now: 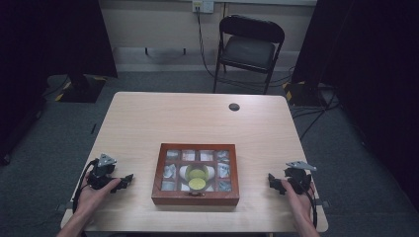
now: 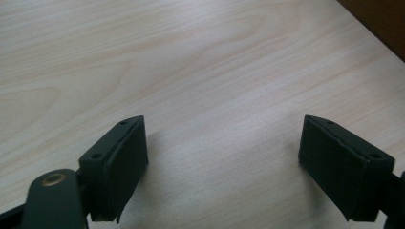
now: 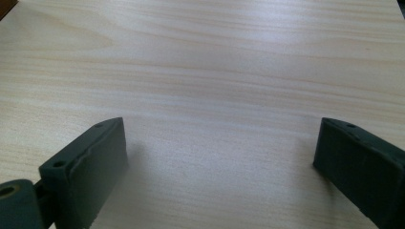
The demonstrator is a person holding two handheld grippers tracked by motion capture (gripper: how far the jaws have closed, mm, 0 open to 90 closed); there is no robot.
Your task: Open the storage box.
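**Both grippers resting wide open on either side of the wooden box**

The wooden box (image 1: 195, 174) is sitting on the table (image 1: 197, 118), near the front edge and roughly centred between the two hands. Its lid is closed and is carrying a grid of glass panes; through the panes pale contents and a yellow-green round item (image 1: 197, 178) are showing, though the contents are too small to identify. A small metal clasp is showing at the middle of the box's front wall.

The left gripper (image 1: 124, 181) is lying low over the table just to the left of the box, apart from it, with its tips pointing toward the box's left wall. In the left gripper view its jaws are standing wide apart, with bare tabletop between them and nothing held; a dark brown corner of the box is showing at the upper right.

The right gripper (image 1: 274, 181) is lying to the right of the box, also apart from it and pointing toward it. In the right gripper view its jaws are likewise spread wide, gripping nothing, with bare wood grain between them.

A folding chair (image 1: 249, 47) is standing beyond the far edge of the table.
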